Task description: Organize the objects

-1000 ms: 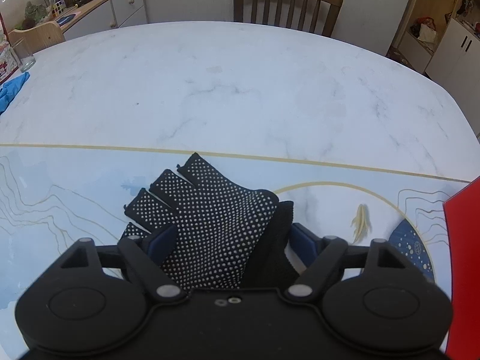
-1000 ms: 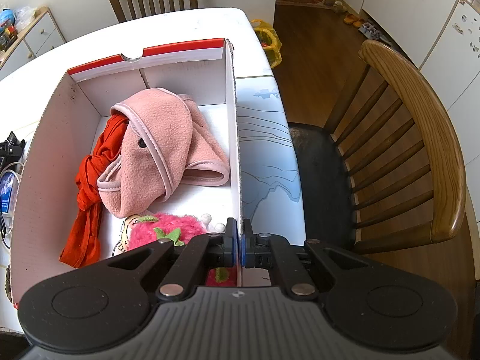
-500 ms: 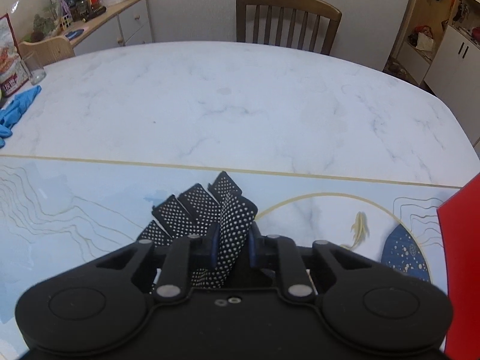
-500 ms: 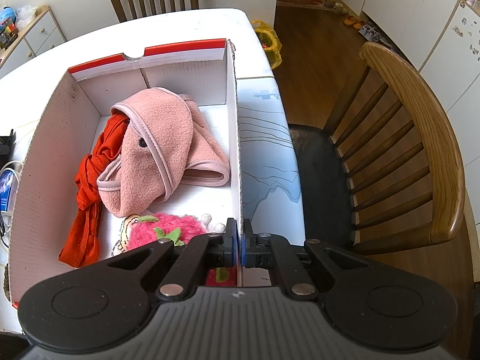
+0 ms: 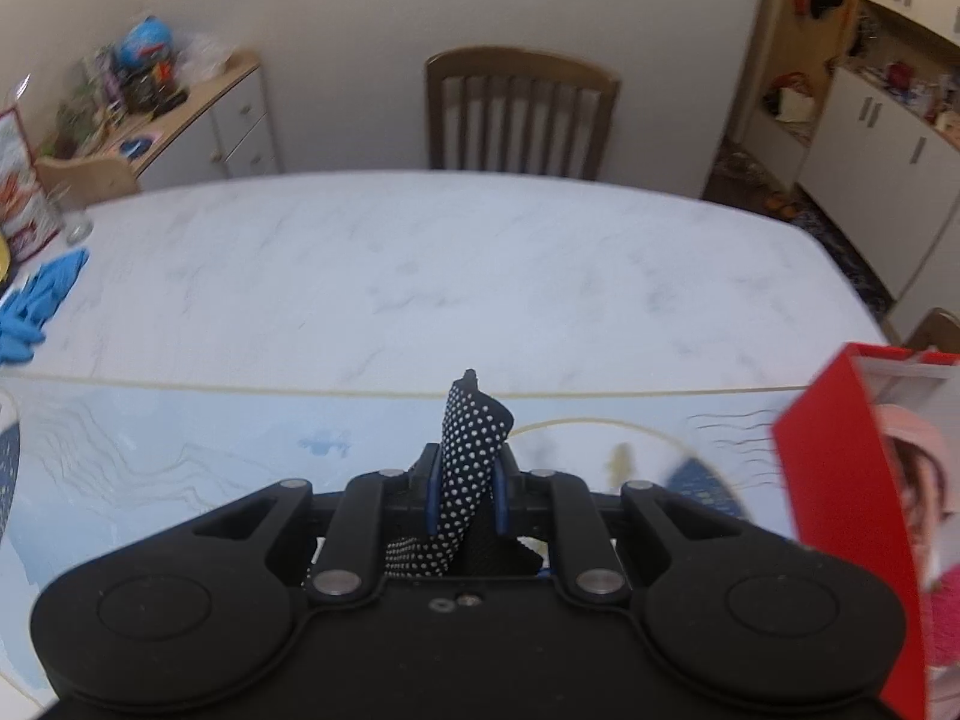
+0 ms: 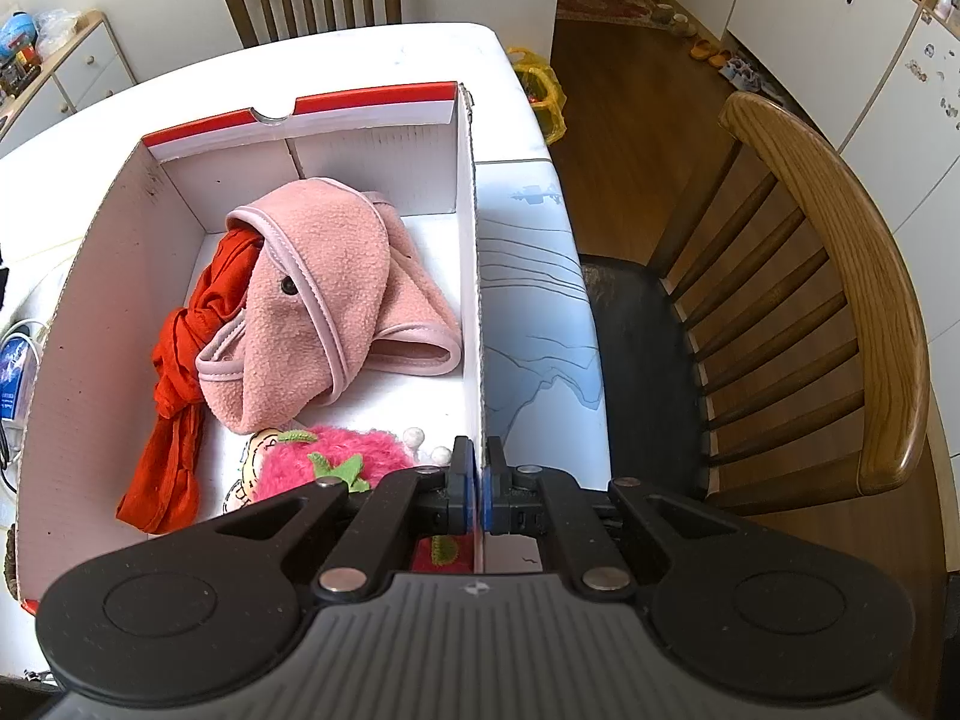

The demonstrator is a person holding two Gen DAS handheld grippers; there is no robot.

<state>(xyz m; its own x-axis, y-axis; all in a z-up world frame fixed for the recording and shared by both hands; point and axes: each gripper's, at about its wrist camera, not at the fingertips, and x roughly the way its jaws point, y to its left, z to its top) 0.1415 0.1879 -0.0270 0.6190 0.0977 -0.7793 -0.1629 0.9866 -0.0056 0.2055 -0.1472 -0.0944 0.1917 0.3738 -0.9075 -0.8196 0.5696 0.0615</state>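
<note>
- A dining room: a white marble-look table (image 5: 480, 276) with a pale blue printed mat (image 5: 180, 468) along its near edge, wooden chairs around it, cupboards by the walls.
- The left gripper (image 5: 465, 495) is clamped on a black glove with white grip dots (image 5: 471, 456); the glove is pinched between the blue pads, a folded part sticking up beyond them, clear of the mat. How much hangs below is hidden by the tool.
- A red cardboard box (image 5: 840, 492) stands at the table's right edge, its open top showing pink fabric inside.
- The right gripper (image 6: 477, 483) is closed on the box's right wall (image 6: 471, 276), near the front corner, one pad inside and one outside, steadying it.
- Inside the box lie a pink fleece hat (image 6: 318, 294) toward the back, a red scarf (image 6: 180, 372) along the left wall, and a fuzzy pink strawberry toy (image 6: 330, 462) at the front.
- The step in hand looks like carrying the glove across to the box. To do it well, I would keep the pinch firm, since the glove is limp and may slide out.
- Lift high enough that any dangling part clears the box's left wall rather than snagging on the rim.
- Release over the free white floor by the right wall, low inside the box, so the glove drops in rather than draping over an edge.
- The right tool should hold the wall firmly, so a knock does not shift the box.
</note>
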